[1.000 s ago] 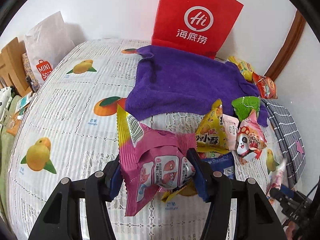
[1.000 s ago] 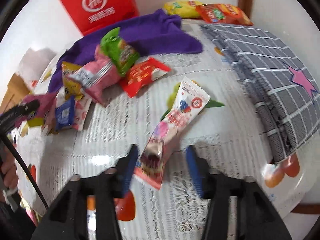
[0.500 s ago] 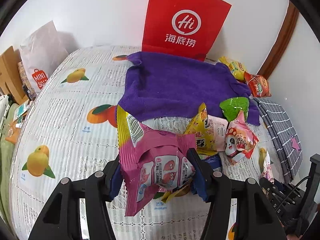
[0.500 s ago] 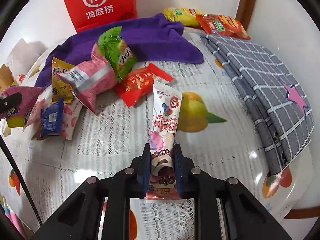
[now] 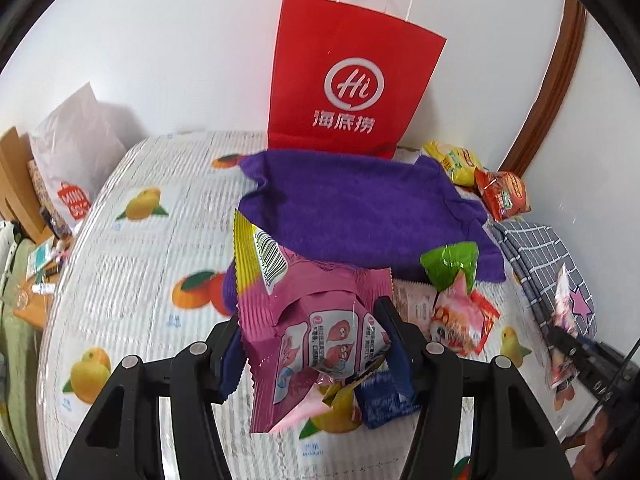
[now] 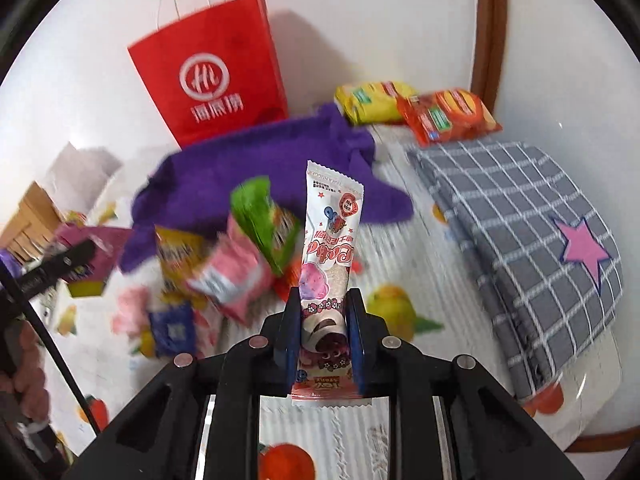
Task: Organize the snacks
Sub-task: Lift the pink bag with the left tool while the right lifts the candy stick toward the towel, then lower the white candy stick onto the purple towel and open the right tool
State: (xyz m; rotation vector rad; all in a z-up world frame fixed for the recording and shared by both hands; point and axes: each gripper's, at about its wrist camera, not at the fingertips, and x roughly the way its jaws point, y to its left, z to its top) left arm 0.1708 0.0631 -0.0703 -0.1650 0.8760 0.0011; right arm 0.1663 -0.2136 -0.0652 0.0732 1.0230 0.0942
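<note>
A: What's different from a second ago?

B: The right gripper [image 6: 323, 334] was open over the white ice-cream-print stick packet [image 6: 328, 264] lying on the table; now its fingers are clamped on the packet's lower end and it is off the tablecloth [image 6: 404, 248], standing upright. The left gripper [image 5: 310, 350] keeps its hold on the pink snack bag [image 5: 308, 320] and has risen; the red Haidilao paper bag [image 5: 344, 76] now shows up to its handles.

A: So what does that mean for the tidying?

B: My guess is both packets are on their way to one place, maybe the red bag at the back edge or the purple towel [image 5: 360, 212] in front of it. Neither has been put down yet.

A: And the rest of the table?

B: A loose heap sits mid-table just in front of the towel: a green packet [image 6: 264, 220], a pink pouch [image 6: 232, 276], a yellow one and a small blue one [image 6: 172, 328]. A yellow pack [image 6: 372, 100] and an orange-red pack [image 6: 448, 114] lie at the back right corner, beside a folded grey checked cloth [image 6: 520, 208] along the right edge.

A: The room?

B: White wall, wooden trim on the right, a white Miniso bag [image 5: 68, 168] at the left edge
</note>
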